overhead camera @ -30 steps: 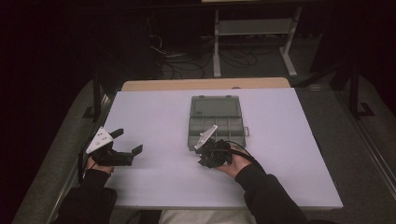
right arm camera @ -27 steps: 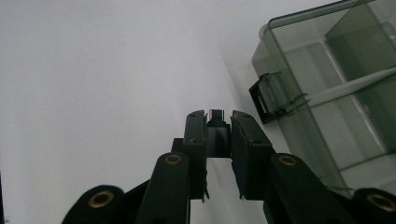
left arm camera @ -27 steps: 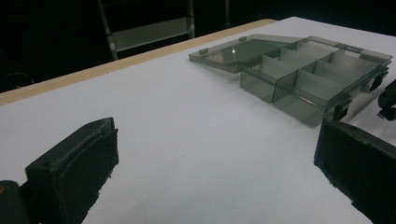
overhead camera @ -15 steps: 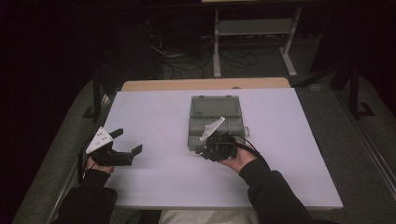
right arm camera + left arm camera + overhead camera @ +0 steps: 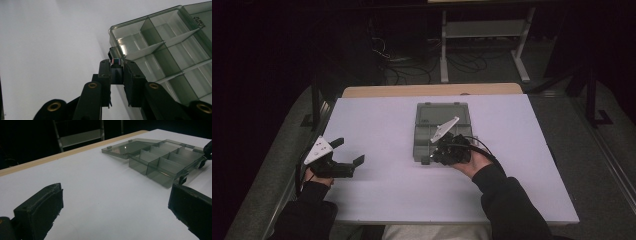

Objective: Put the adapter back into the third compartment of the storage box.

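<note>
Your right gripper (image 5: 116, 71) pinches a small dark block (image 5: 116, 72) between its fingers, just beside the open box (image 5: 165, 50); your left gripper (image 5: 112, 215) gapes wide, holding nothing.

Black tongs (image 5: 117, 72) with brass-coloured screws, grey three-cornered plates, a trailing black cable; sleeves (image 5: 507, 200) look black, perhaps dark navy.

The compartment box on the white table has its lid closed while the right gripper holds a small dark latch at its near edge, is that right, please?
Not quite: the compartment box is open, its lid folded back flat on the white table, as the left gripper view shows. The rest stands: the right gripper is shut on the small dark latch at the box's edge.
</note>
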The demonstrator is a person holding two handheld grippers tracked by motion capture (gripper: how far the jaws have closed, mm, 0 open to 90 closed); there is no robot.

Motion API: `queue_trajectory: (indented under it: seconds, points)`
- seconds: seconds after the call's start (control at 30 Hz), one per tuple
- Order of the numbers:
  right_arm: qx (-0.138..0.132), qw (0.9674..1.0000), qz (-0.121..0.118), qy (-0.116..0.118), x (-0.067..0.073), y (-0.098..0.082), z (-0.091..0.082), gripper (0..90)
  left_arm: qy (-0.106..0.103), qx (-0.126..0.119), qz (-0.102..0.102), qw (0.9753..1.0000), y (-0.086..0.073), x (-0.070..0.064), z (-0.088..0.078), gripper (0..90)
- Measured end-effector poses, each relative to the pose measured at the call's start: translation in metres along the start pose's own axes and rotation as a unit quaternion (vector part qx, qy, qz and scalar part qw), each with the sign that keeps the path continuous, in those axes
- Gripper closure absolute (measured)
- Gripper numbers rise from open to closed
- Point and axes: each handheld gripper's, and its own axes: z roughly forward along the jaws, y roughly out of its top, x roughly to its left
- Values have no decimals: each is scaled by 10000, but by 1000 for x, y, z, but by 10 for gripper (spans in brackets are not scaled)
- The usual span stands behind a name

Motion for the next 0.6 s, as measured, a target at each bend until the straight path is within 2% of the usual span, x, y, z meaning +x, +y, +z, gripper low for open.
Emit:
queue_trajectory:
  seconds: [0.6]
  points:
    - [-47,9998,148,-143,-17,4,-13,753,-8,-1,-1,10000,0,0,0,0]
